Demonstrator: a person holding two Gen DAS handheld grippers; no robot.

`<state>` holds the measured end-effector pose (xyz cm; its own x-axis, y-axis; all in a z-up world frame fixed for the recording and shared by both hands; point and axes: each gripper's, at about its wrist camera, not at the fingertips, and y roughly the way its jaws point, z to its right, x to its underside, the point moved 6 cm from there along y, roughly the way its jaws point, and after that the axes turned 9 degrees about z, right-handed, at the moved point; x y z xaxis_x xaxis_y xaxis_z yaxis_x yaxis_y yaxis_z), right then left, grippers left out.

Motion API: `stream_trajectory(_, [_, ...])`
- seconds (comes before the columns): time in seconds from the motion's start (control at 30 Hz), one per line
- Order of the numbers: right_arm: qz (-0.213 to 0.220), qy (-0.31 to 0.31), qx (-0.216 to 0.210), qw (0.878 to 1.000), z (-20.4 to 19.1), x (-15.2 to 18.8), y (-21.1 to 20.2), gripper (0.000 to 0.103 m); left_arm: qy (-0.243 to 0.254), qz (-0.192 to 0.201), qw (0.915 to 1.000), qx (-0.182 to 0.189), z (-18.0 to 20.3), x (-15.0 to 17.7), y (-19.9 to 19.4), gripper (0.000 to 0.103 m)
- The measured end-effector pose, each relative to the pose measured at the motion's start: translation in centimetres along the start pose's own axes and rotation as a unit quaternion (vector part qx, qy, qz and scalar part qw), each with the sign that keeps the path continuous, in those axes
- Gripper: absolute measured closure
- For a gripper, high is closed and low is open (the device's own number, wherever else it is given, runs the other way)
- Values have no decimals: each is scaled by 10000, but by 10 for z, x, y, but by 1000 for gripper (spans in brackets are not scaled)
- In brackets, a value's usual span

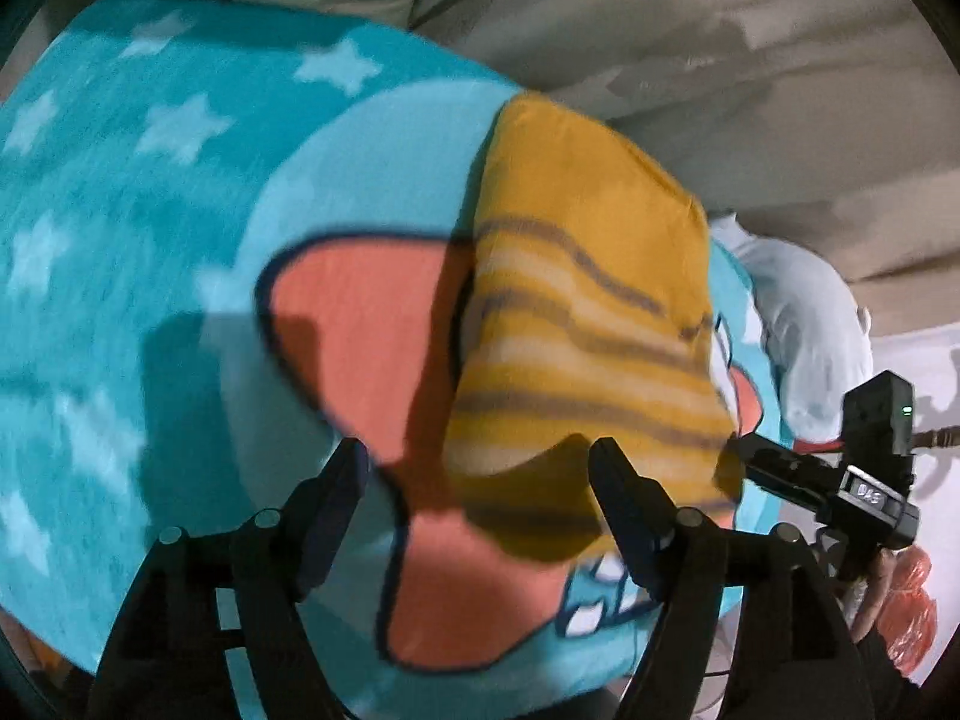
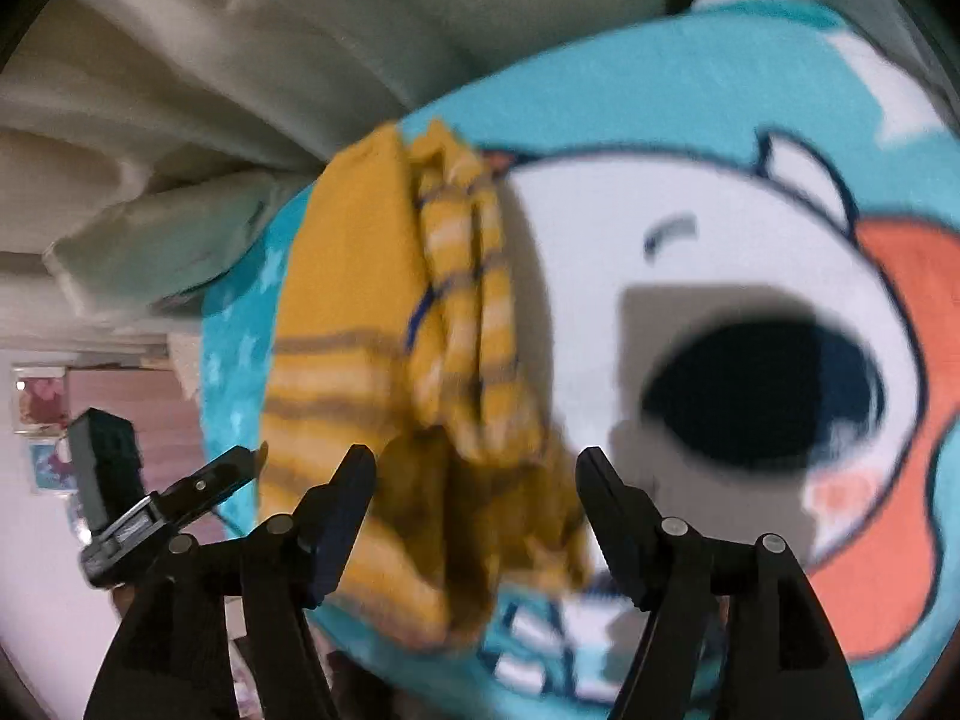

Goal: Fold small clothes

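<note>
A folded mustard-yellow striped garment [image 1: 576, 312] lies on a teal cartoon-print blanket [image 1: 120, 228], near the blanket's edge beside cream bedding [image 2: 198, 78]. The left gripper [image 1: 480, 468] and right gripper [image 2: 477, 474] hover above the garment's near end, jaws spread wide, grasping nothing.

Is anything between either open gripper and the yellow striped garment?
Nothing visible. The garment lies on the blanket just ahead of the left gripper and the right gripper, both open and empty.
</note>
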<state>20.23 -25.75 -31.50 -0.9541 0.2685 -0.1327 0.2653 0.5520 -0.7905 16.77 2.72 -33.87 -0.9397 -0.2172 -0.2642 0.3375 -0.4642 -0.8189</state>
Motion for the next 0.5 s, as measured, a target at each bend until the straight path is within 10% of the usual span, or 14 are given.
stream_trajectory(0.17, [-235,32,82,9997,-5,30,9,31,-619,95,9979,166,-8,15,13,27])
stream_trajectory(0.27, [-729,262,-65,9970,2,36,30,86,-672,-48,9977,-56,-7,21,28,27])
stream_trajectory(0.5, [-657,-469,548,9952,-1,32,28,92,12,287,9986,-447,19,39,2,27])
